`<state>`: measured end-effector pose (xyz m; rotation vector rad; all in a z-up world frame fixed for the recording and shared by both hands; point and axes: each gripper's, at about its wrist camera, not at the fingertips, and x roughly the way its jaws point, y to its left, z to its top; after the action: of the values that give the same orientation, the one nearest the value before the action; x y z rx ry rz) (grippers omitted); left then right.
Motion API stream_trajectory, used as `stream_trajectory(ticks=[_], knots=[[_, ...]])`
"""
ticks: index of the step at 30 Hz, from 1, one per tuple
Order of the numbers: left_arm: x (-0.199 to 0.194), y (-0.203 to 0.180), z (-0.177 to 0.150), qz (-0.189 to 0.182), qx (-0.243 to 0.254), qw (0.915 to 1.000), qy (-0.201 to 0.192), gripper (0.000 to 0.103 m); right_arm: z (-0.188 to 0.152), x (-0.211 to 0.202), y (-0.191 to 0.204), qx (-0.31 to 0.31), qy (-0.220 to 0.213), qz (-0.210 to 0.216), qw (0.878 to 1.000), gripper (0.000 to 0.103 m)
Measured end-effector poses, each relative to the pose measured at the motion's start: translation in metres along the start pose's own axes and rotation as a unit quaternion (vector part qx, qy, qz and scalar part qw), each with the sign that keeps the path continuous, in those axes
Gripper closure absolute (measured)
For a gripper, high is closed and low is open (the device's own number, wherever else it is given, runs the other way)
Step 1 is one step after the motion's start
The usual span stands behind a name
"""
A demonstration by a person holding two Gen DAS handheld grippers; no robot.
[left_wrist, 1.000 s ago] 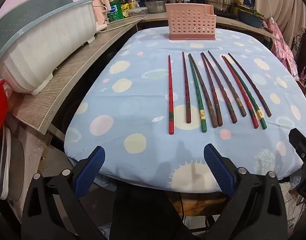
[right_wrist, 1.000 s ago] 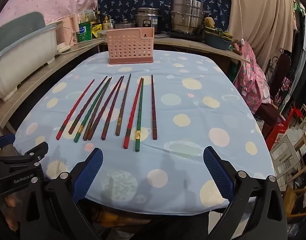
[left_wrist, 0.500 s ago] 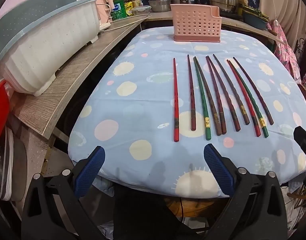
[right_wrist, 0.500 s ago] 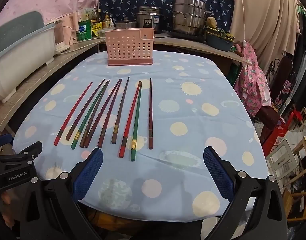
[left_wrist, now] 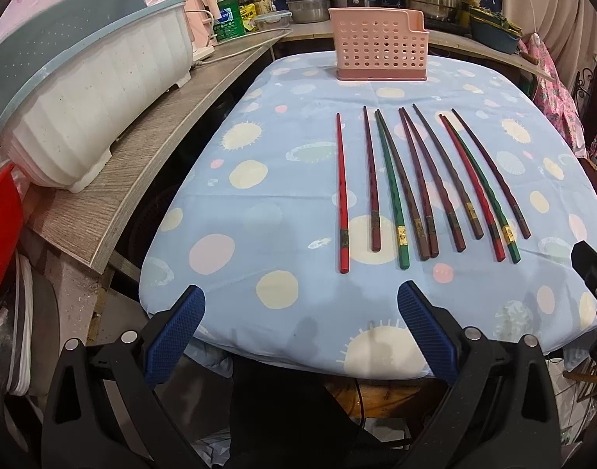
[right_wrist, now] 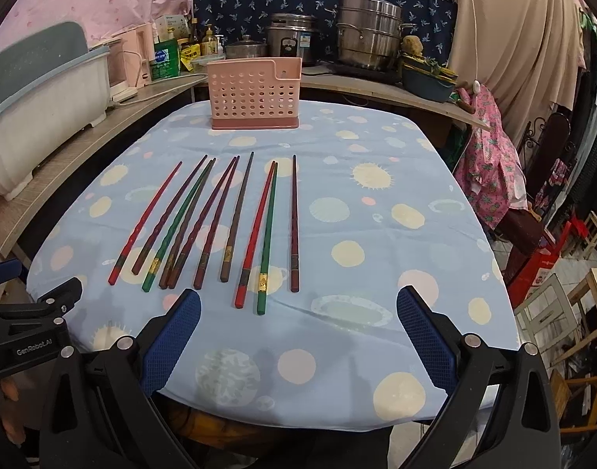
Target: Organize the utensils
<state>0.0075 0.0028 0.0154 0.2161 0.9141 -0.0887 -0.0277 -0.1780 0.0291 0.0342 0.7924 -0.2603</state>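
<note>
Several chopsticks, red, green and dark brown, lie side by side on the dotted blue tablecloth (left_wrist: 259,203); the row (left_wrist: 427,187) also shows in the right wrist view (right_wrist: 220,226). A pink perforated utensil holder (left_wrist: 380,51) stands upright at the far end of the table, also in the right wrist view (right_wrist: 255,97). My left gripper (left_wrist: 298,328) is open and empty, at the table's near edge, short of the chopstick ends. My right gripper (right_wrist: 294,332) is open and empty, just short of the red and green chopstick ends (right_wrist: 251,297).
A white and teal dish bin (left_wrist: 83,101) sits on a wooden counter (left_wrist: 142,164) along the left. Pots (right_wrist: 369,35), bottles and a pink kettle (right_wrist: 130,62) stand on the counter behind the table. Chairs and clutter (right_wrist: 552,242) are to the right.
Both grippers have moved forward and lower toward the table; the chopsticks now sit closer to the fingertips. The chopsticks and holder have not moved.
</note>
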Motion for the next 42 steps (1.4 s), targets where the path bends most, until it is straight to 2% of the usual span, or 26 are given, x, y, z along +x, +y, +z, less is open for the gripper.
stream_trajectory(ticks=[42], knots=[[-0.0078,-0.0010,-0.0048,0.001,-0.003,1.0000,-0.001,0.008,-0.0051,-0.0049,-0.0007,0.004,0.003,-0.004,1.000,0.007]])
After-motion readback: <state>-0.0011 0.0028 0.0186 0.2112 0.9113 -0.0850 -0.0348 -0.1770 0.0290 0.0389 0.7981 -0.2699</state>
